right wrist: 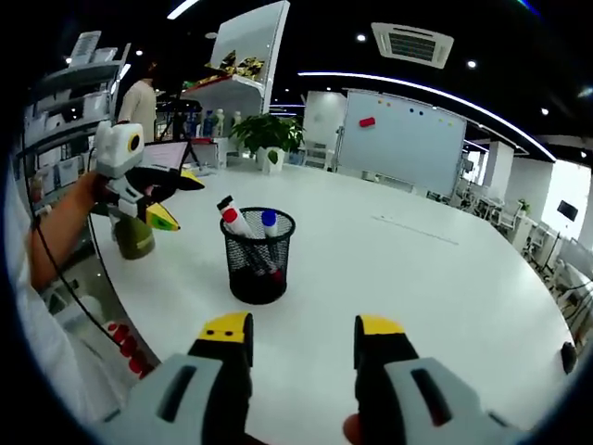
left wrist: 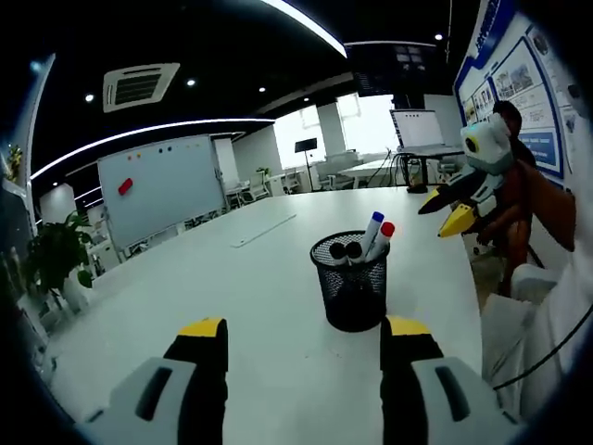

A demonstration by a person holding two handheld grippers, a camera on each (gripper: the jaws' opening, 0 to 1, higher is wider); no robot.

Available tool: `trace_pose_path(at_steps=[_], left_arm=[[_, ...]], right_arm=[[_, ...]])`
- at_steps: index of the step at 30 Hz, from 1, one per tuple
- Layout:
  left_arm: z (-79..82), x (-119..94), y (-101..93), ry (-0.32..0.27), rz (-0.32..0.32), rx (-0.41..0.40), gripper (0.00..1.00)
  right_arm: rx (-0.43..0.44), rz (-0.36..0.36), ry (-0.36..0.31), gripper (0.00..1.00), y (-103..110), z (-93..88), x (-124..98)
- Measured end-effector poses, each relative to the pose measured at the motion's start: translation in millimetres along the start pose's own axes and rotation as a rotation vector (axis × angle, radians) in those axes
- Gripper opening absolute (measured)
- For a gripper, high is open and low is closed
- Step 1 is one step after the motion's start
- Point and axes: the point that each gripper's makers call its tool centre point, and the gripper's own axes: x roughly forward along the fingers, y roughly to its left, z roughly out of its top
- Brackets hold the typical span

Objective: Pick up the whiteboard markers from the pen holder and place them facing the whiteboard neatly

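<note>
Here the large white oval table carries everything, and far behind it, well apart from the work, stands the big white whiteboard on a stand, toward which the markers must finally face. Near the middle of the table stands the black wire-mesh pen holder, upright, with bare tabletop all around it. Both tools point at it from opposite sides. In the left gripper view, the left gripper has its yellow-tipped jaws wide apart and empty, and the holder lies straight ahead, slightly toward its right jaw. In the right gripper view, the right gripper is also spread wide with nothing between the jaws, and the holder is ahead and a little toward its left jaw. Neither touches the holder, and I cannot judge which one is nearer. Inside the holder the blue-capped whiteboard marker and the red-capped whiteboard marker lean together against the rim, caps up, their long axes tilted away from the vertical; two dark round ends beside them may be more markers, but I cannot tell. I judge that the coming grasp must come from above, closing across a marker's barrel just below its cap.
</note>
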Motion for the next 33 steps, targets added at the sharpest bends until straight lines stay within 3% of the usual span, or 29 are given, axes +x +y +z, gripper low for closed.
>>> trace_pose_path(at_steps=[2, 12, 15, 33], left_arm=[[0.2, 0.0, 0.0, -0.001, 0.000, 0.000, 0.68], [0.5, 0.4, 0.2, -0.005, 0.004, 0.006, 0.68], [0.3, 0.6, 0.5, -0.006, 0.004, 0.008, 0.68], [-0.2, 0.5, 1.4, -0.011, 0.009, 0.018, 0.68]], right_arm=[[0.020, 0.020, -0.017, 0.43, 3.5, 4.5, -1.0], [-0.039, 0.029, -0.040, 0.41, 12.5, 16.2, 1.2], [-0.131, -0.023, -0.058, 0.41, 8.6, 24.1, 0.0], [-0.173, 0.041, -0.086, 0.41, 26.2, 30.1, 11.6]])
